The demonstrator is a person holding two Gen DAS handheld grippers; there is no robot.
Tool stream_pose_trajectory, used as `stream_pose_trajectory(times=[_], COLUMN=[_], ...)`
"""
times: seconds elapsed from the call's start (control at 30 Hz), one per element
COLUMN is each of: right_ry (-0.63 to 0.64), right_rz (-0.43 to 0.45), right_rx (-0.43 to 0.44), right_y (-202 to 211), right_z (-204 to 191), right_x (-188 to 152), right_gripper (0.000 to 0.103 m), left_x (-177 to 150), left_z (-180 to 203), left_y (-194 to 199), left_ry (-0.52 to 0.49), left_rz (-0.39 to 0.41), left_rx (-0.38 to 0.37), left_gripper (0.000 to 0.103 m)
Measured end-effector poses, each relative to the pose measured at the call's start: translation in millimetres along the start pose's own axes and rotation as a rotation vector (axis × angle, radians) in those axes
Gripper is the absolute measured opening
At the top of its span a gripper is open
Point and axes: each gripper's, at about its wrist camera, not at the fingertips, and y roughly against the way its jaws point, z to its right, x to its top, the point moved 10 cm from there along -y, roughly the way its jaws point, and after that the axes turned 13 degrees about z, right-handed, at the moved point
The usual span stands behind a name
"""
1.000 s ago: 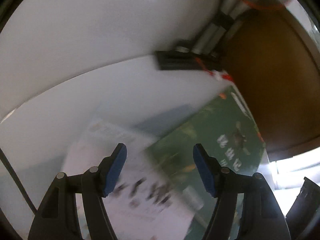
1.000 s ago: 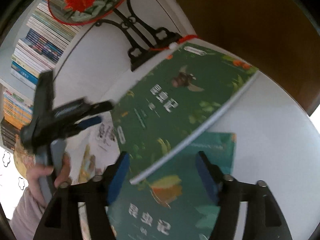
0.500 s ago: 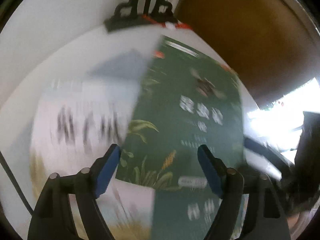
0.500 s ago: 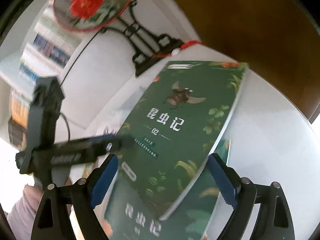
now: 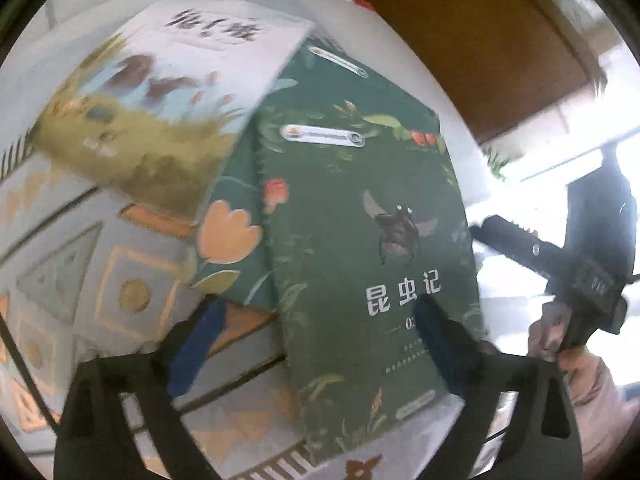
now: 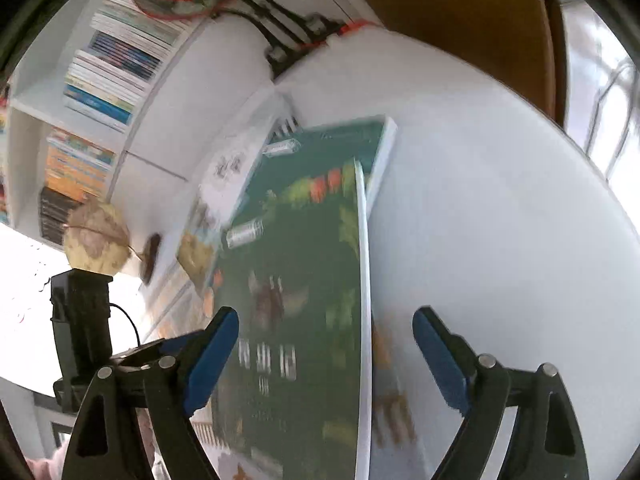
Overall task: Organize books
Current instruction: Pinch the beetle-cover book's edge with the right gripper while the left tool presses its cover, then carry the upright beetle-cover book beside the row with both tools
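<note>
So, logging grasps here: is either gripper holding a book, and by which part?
Nothing held: left gripper and right gripper both open over the green insect-cover book.

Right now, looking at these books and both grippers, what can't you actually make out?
- Pale grassy-cover book: title smeared by motion blur, left wrist view.
- Second green book underneath: mostly covered by the dark green beetle-cover book.
- That beetle-cover book's title: blurred, right wrist view.
- Shelved book spines: too small and blurred, right wrist view.
</note>
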Motion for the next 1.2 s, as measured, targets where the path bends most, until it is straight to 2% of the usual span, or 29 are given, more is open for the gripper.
stream_pose_trajectory(times=[0.03,0.1,0.17,0.2,0.23,0.27,0.3,0.37,0.47,0.53,0.6,0.63,0.67,0.7,0.8,0.9,0.93,1.0,1.07,1.2], right_ry=[0.026,0.015,0.037,0.046,0.028,-0.022,-0.038,-0.028,-0.174,-0.237,-0.286,-0.291,-0.287,-0.263,-0.251,-0.245,-0.239,-0.25,-0.255,-0.216], right_rz=[0.004,-0.047,-0.073,-0.088,-0.107,-0.118,-0.11,-0.1,-0.113,-0.1,-0.098,-0.087,-0.083,-0.087,-0.11,-0.112,-0.12,-0.126,-0.123,-0.13], right_rx=[0.008,0.096,0.107,0.123,0.154,0.221,0.255,0.277,0.293,0.344,0.411,0.43,0.424,0.379,0.308,0.273,0.234,0.207,0.207,0.192], right_y=[-1,-5,-3,-1,2,10,16,26,23,24,26,27,27,22,11,6,6,2,4,5], right_z=[-2,-16,-28,-33,-38,-47,-52,-56,-42,-42,-48,-50,-50,-46,-33,-25,-18,-12,-10,-13], right_x=[0,-13,-25,-28,-32,-36,-38,-48,-60,-62,-58,-56,-56,-57,-61,-61,-63,-64,-65,-66], right_gripper=[0.089,0.09,0.089,0.085,0.082,0.077,0.077,0.076,0.076,0.07,0.053,0.051,0.043,0.032,0.028,0.023,0.023,0.023,0.023,0.023], left_x=[-2,-4,-5,-4,-3,5,7,8,9,14,16,18,10,9,8,2,0,-3,-6,-7], left_z=[2,6,8,10,11,14,15,19,22,27,27,27,25,24,15,11,11,14,21,27], left_y=[-2,-6,-9,-12,-15,-20,-22,-26,-31,-37,-37,-37,-31,-29,-20,-14,-13,-14,-16,6], left_ry=[-0.017,-0.054,-0.086,-0.096,-0.103,-0.103,-0.09,-0.107,-0.117,-0.106,-0.085,-0.065,-0.03,0.007,0.195,0.425,0.451,0.454,0.398,0.292], left_rz=[0.01,0.034,0.041,0.034,0.026,0.021,0.028,0.031,0.028,0.016,0.014,0.018,0.023,0.025,0.026,0.031,0.042,0.056,0.056,0.084], left_rx=[0.025,0.052,0.076,0.094,0.119,0.131,0.132,0.138,0.142,0.127,0.099,0.073,0.047,0.024,-0.077,-0.216,-0.236,-0.238,-0.208,-0.186], left_gripper=[0.101,0.101,0.101,0.101,0.101,0.101,0.101,0.101,0.101,0.101,0.101,0.101,0.101,0.1,0.085,0.083,0.083,0.083,0.083,0.083])
